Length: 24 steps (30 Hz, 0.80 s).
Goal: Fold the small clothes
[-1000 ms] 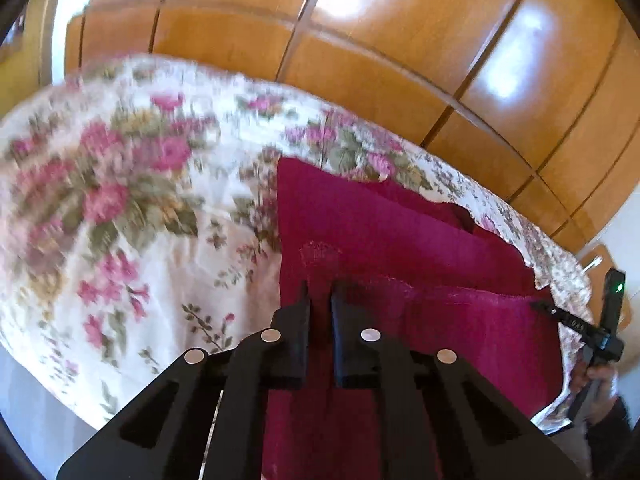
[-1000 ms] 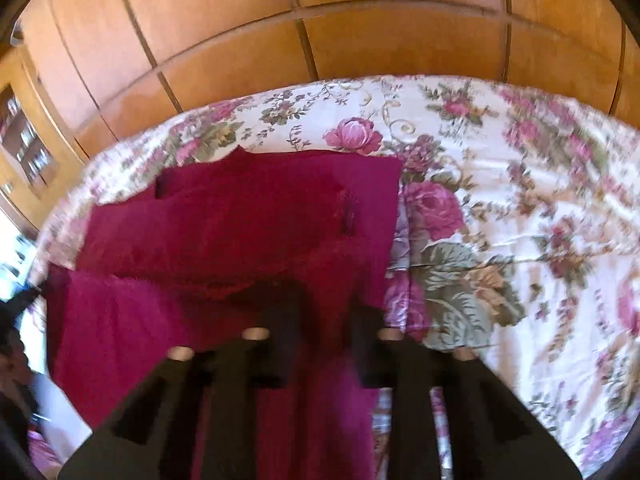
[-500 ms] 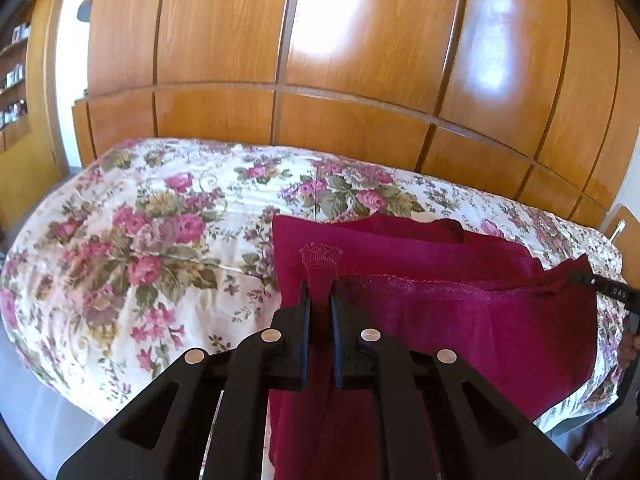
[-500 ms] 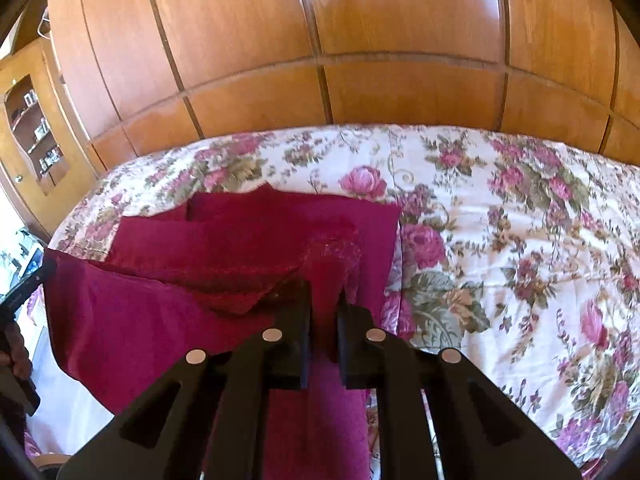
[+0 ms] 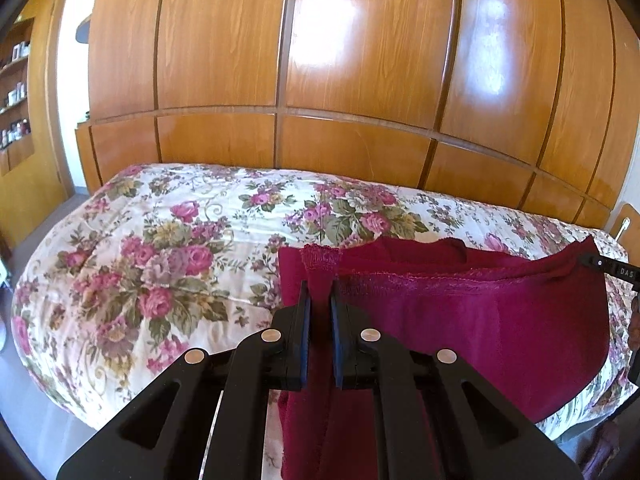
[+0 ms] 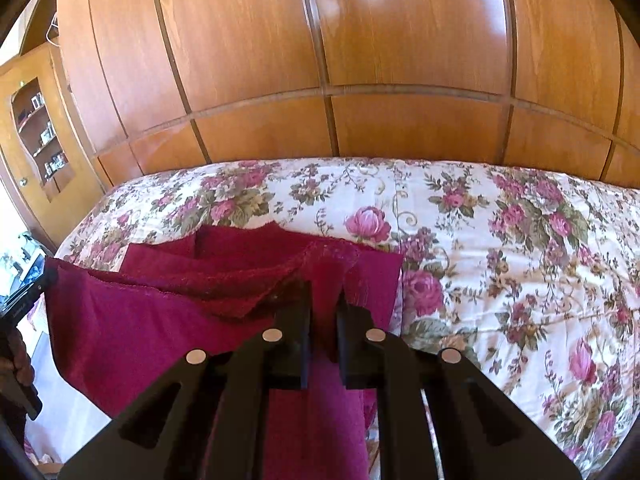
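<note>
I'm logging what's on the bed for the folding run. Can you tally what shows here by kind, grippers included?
Dark red garment: 1
Floral bedspread: 1
Grippers: 2, the left gripper and the right gripper, each shut on the garment's edge
Wooden wardrobe wall: 1
Total: 5

Bright daylight from the near side; white glare patches on the glossy wardrobe point(image 5: 320, 60), sharper in the left view, softer in the right; strong fisheye bending and dark corners; right view slightly soft, far left overexposed.
</note>
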Motion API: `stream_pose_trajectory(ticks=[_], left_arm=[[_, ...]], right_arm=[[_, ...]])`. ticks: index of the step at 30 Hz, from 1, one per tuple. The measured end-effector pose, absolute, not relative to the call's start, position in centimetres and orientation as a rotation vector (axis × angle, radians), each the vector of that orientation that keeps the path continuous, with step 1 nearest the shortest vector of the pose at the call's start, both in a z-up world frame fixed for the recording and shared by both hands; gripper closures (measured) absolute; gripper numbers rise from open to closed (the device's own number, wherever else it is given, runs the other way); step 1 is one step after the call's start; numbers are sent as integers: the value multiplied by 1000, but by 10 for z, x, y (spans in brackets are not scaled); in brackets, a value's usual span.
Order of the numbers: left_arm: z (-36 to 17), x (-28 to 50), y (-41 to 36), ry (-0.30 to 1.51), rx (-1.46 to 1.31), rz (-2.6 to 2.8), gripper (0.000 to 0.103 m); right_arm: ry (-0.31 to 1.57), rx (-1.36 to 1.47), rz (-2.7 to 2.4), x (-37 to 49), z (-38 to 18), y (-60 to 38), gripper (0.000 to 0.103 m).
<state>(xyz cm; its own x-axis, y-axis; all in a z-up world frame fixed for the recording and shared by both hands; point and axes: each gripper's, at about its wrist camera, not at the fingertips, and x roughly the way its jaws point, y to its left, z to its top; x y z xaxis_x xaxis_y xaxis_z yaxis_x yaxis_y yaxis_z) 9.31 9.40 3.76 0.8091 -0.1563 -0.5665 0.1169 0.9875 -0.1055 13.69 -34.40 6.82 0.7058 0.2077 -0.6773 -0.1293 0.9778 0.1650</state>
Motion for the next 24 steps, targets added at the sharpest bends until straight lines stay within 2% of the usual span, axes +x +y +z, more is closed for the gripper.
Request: stream_pose_trajectory(ticks=[6,13,18,24], left_arm=[[48,115,95,582,-56,-148,95],[44,181,94,614,-109,-145,95],[10,235,82,702,-80,-93,95],[-60,281,70,889,-24,-19,95]], right_arm=[[749,123,172,162,73,-346,94],[779,138,100,216,55,-351,94],[874,114,33,261,10,-350,94],[963,70,-17,284,-47,-349,93]])
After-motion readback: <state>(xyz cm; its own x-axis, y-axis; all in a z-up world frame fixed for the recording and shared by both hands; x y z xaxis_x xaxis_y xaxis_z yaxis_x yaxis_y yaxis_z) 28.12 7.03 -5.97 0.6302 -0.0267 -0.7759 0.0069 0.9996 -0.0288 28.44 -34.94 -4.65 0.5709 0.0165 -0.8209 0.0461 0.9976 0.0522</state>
